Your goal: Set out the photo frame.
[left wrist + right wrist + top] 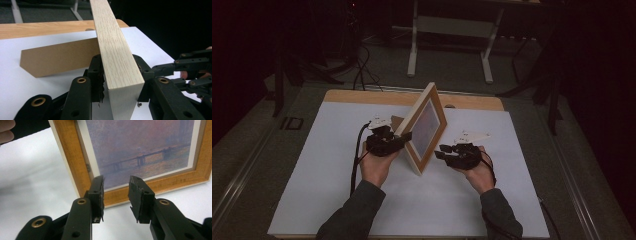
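Nearest, two forearms in grey sleeves, coming in from the bottom edge over the white sheet (337,200) on the table. Left gripper (404,136) clamped on the pale side edge of the wooden picture frame (424,127); in the left gripper view both pads pressed against the wood (117,62), one on each face. Right gripper (438,151) just in front of the frame's lower corner, jaws parted with nothing between them, not touching the frame; in the right gripper view the picture of a bridge (140,145) straight ahead. Frame upright and tilted, one corner resting on the sheet near the middle. Behind it, a brown stand flap (60,58) lying on the sheet. Farther back, bare wooden table edge (362,96), then black cables (362,70) and white table legs (413,50) on the grey floor.
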Available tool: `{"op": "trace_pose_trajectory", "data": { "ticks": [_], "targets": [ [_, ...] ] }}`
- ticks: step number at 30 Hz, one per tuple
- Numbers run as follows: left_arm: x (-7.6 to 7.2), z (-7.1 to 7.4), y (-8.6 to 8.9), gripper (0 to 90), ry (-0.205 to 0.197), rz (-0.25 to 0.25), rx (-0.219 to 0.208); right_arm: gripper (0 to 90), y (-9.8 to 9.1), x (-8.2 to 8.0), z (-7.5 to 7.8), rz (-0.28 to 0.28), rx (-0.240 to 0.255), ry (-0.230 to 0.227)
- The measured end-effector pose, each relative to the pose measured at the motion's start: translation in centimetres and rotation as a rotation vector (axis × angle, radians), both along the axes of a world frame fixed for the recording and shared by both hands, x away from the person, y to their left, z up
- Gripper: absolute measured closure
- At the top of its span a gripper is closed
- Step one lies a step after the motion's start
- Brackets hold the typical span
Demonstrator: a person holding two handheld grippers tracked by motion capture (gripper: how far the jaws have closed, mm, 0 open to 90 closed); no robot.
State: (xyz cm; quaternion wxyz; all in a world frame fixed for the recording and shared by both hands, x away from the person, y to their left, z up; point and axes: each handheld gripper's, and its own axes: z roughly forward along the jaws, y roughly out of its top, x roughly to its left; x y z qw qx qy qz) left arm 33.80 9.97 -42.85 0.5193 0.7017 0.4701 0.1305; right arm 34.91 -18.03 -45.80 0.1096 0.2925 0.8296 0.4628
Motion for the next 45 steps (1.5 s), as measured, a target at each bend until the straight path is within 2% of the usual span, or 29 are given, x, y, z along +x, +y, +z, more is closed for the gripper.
{"op": "trace_pose_trajectory", "data": {
  "ticks": [9,13,18,21,29,30,35,41,43,44,45],
  "targets": [
    [0.3,-0.1,1.2,70.2,-0.005,0.024,-0.014,64.3,-0.1,0.0,0.1,-0.002,0.001,0.000],
    [0.4,-0.1,1.5,70.5,-0.003,0.015,-0.020,64.3,-0.1,0.1,0.0,-0.005,0.000,-0.001],
    [0.7,-0.2,2.3,71.2,0.011,-0.001,-0.048,64.0,-0.2,0.1,0.1,-0.009,0.004,0.000],
    [1.1,-0.3,3.1,71.4,0.033,-0.032,-0.086,63.6,-0.3,0.1,0.2,-0.011,0.004,-0.002],
    [1.5,-0.3,4.4,71.5,0.054,-0.089,-0.105,62.8,-0.3,0.2,0.3,-0.026,0.008,-0.007],
    [1.8,-0.4,4.9,71.1,0.073,-0.121,-0.124,62.8,-0.3,0.2,0.3,-0.026,0.006,-0.006],
    [2.0,-0.2,5.5,71.2,0.078,-0.160,-0.108,62.5,-0.3,0.3,0.4,-0.029,0.003,-0.010],
    [2.2,-0.3,6.0,71.0,0.081,-0.198,-0.111,62.0,-0.5,0.4,0.7,-0.038,0.000,-0.015],
    [2.2,-0.2,6.2,71.0,0.080,-0.233,-0.102,60.8,-0.6,0.5,0.7,-0.043,-0.003,-0.016],
    [2.2,-0.2,6.2,71.1,0.080,-0.233,-0.102,60.8,-0.6,0.5,0.7,-0.043,-0.003,-0.016],
    [2.3,-0.2,6.2,71.1,0.080,-0.244,-0.098,60.3,-0.6,0.6,0.7,-0.048,-0.021,-0.017]
  ]
}}
